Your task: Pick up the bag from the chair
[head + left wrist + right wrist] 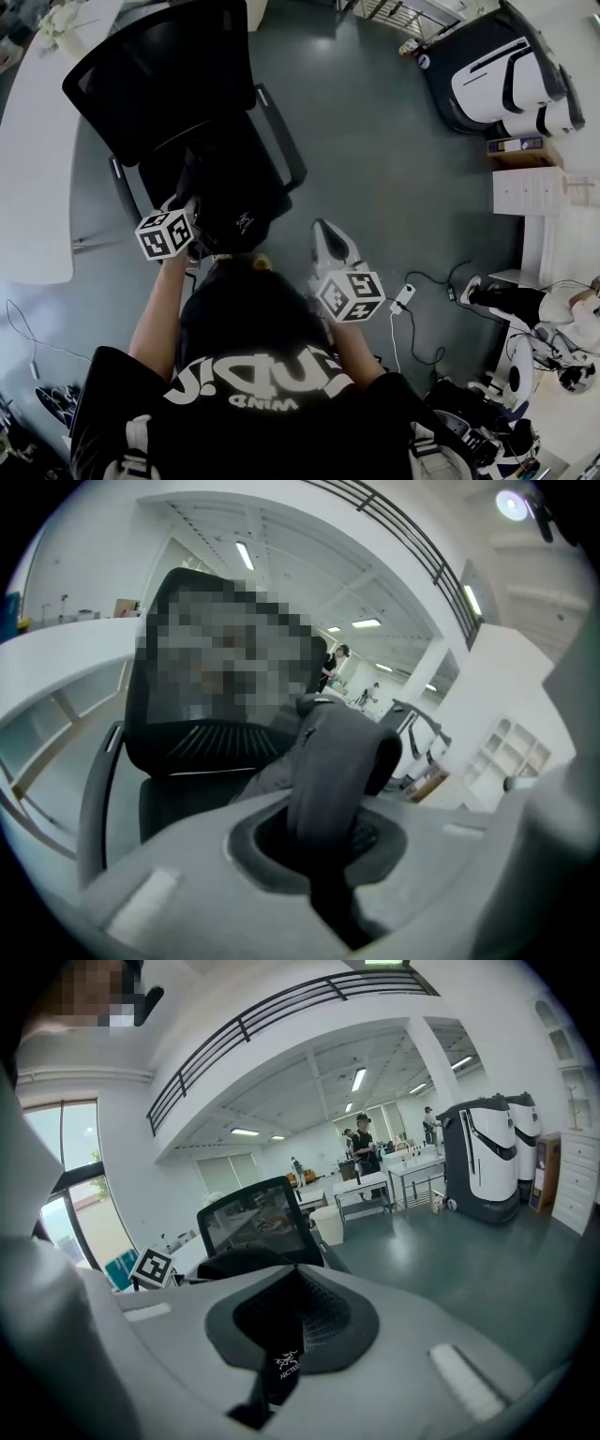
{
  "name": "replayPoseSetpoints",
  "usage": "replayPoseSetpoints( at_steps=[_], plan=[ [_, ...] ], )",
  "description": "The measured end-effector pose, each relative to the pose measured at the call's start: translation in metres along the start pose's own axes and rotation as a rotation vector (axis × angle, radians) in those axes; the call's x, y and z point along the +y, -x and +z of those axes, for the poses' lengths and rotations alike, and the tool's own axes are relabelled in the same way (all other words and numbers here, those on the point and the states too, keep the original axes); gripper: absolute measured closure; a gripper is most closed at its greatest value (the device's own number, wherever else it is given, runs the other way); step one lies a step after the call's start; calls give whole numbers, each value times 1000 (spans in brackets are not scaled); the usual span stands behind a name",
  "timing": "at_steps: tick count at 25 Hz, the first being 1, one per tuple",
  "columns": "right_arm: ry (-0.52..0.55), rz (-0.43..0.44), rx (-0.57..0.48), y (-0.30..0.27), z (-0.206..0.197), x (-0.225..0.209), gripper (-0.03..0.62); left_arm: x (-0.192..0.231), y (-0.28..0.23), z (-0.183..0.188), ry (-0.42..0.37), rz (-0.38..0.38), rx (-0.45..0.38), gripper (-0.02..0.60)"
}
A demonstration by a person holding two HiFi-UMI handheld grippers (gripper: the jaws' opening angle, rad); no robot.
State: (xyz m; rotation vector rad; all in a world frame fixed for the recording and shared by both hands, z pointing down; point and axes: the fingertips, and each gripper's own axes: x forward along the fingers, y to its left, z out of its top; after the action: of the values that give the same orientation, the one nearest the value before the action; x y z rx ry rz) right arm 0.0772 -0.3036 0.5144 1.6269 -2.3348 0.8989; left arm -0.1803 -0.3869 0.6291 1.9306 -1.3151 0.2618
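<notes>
Person (248,375): a black shirt with white lettering filled the bottom of the head view, both arms reaching forward.
Right gripper (291,1340): jaws were pressed together, nipping a thin black strip (281,1370) with a small white logo. I couldn't tell what it belonged to.
Left gripper (323,832): clamped tight on a dark strap (342,752) of the bag (234,202), the strap looping up out of the jaws.
Bag: black, at the front of the seat, right at the left gripper's tip.
Chair (159,75): black, mesh back, an armrest on each side, beside a white table (37,150).
Floor (375,141): grey, with cables (427,323) on the right.
Far off: white-and-black machines (506,75) were parked together.
</notes>
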Motion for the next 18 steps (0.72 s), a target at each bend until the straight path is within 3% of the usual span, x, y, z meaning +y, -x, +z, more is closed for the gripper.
replayPoseSetpoints(
  at_steps=[12, 18],
  plan=[
    [-7, 40, -53, 33, 12, -18, 591, -98, 44, 11, -25, -103, -90, 554],
    [19, 90, -61, 42, 19, -17, 591, -130, 84, 32, -52, -104, -188, 555]
  ],
)
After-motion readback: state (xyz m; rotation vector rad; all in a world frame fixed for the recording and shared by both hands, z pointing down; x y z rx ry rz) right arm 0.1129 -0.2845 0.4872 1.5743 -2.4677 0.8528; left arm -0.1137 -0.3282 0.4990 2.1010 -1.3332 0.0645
